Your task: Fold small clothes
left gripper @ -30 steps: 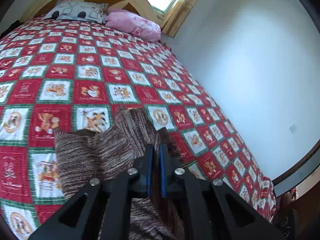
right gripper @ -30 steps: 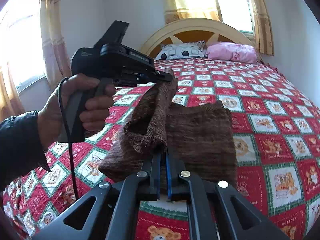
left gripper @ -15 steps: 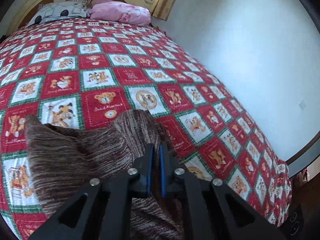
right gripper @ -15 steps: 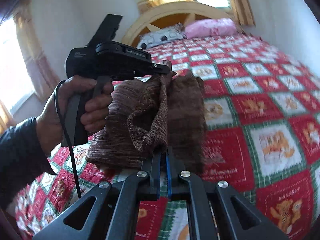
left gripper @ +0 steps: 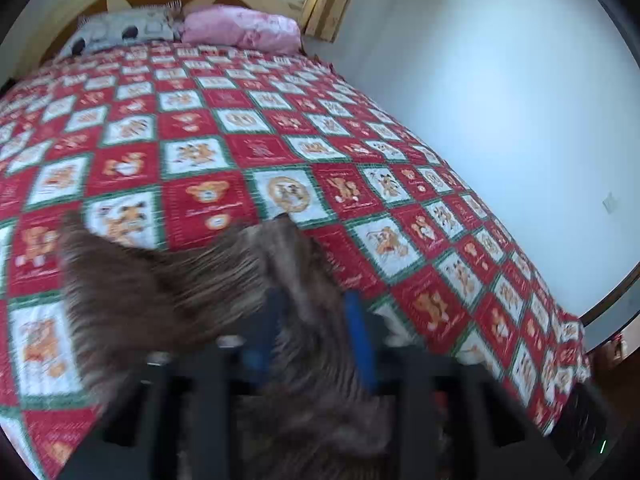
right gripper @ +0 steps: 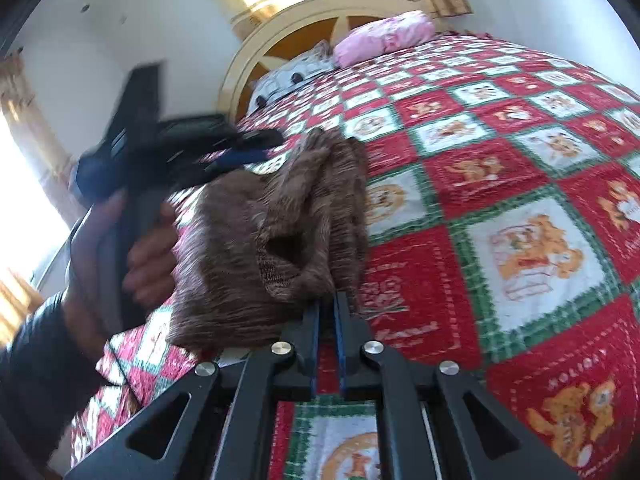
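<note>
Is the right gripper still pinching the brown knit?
Touching. Right wrist view: the right gripper has its jaws nearly closed on an edge of the brown knit garment.

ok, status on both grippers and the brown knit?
Left gripper fingers just opened, brown knit loose between them. Right gripper shut on its near edge. Knit half-folded on the quilt. Nothing in the way.

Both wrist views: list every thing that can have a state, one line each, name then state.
Brown knit garment: doubled over, partly lifted off the quilt, bunched.
Left claw: jaws have just been opening, garment between them but no longer pinched.
Right claw: shut on the garment's near edge.
Quilt: spread flat over the bed.
Pink pillow: lying at the headboard.
Patterned pillow: lying beside it.
</note>
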`<action>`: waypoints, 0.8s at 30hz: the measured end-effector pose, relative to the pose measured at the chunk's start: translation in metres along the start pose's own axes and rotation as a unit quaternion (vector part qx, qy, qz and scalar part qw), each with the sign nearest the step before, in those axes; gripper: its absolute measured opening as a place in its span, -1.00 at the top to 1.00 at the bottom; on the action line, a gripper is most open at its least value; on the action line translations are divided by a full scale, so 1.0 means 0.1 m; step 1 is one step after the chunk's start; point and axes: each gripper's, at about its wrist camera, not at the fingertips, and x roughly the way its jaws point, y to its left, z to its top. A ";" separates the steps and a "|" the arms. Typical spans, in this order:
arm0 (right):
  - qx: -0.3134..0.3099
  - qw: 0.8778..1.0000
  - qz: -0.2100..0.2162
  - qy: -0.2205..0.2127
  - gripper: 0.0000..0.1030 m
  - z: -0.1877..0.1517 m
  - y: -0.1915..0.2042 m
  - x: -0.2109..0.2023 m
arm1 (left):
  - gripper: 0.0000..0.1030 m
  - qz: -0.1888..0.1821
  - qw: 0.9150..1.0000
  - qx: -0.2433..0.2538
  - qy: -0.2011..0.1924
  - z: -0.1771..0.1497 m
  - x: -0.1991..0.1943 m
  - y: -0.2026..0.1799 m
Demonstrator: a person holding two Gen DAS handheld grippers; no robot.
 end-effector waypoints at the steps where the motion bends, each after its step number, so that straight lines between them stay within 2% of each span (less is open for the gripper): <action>1: 0.008 1.000 0.004 -0.005 0.86 0.00 -0.03 -0.03 | -0.04 0.001 1.000 0.001 -0.011 -0.10 -0.13 0.04; 2: 0.013 1.000 0.003 -0.010 0.85 -0.01 -0.05 -0.06 | -0.04 0.002 1.000 0.000 -0.016 -0.17 -0.22 0.08; 3: 0.021 1.000 -0.005 -0.019 0.60 -0.01 -0.08 -0.11 | -0.05 0.005 1.000 0.001 -0.020 -0.26 -0.31 0.13; 4: 0.025 0.999 -0.007 -0.024 0.01 -0.02 -0.09 -0.14 | -0.05 0.018 1.000 0.002 -0.026 -0.36 -0.40 0.17; 5: 0.031 0.999 -0.005 -0.031 -0.25 -0.04 -0.11 -0.19 | -0.07 0.030 0.999 0.002 -0.030 -0.42 -0.45 0.21; 6: 0.035 0.998 -0.003 -0.042 -0.36 -0.04 -0.12 -0.25 | -0.08 0.042 0.998 0.007 -0.036 -0.54 -0.54 0.26; 9: 0.011 0.997 -0.022 -0.072 -0.36 0.06 -0.05 -0.37 | -0.24 0.086 0.995 0.026 -0.046 -0.74 -0.64 0.33; 11: -0.013 0.997 -0.019 -0.067 -0.36 0.20 0.05 -0.34 | -0.27 0.120 0.991 0.038 -0.042 -0.85 -0.60 0.37; 14: -0.041 0.998 0.000 -0.040 -0.35 0.48 0.23 -0.19 | -0.32 0.106 0.993 0.019 -0.043 -0.94 -0.57 0.46; 15: -0.048 0.998 0.005 -0.030 -0.34 0.57 0.27 -0.11 | -0.35 0.103 0.994 0.012 -0.042 -0.96 -0.56 0.49; 17: -0.053 0.999 0.004 -0.005 -0.17 0.78 0.32 0.13 | -0.37 0.099 0.994 0.003 -0.042 -0.96 -0.53 0.55; 19: -0.037 0.998 0.009 0.039 -0.09 0.93 0.27 0.46 | -0.52 0.105 0.994 0.000 -0.043 -0.97 -0.51 0.59; 21: -0.027 0.997 0.012 0.068 -0.02 1.02 0.23 0.70 | -0.55 0.105 0.993 -0.005 -0.048 -1.01 -0.51 0.62; 23: -0.024 0.996 0.011 0.090 0.55 1.06 0.23 0.92 | -0.55 0.094 0.994 -0.009 -0.052 -1.03 -0.54 0.64; 24: -0.031 0.995 0.006 0.094 0.92 1.06 0.27 0.97 | -0.55 0.091 0.994 -0.011 -0.056 -1.04 -0.55 0.65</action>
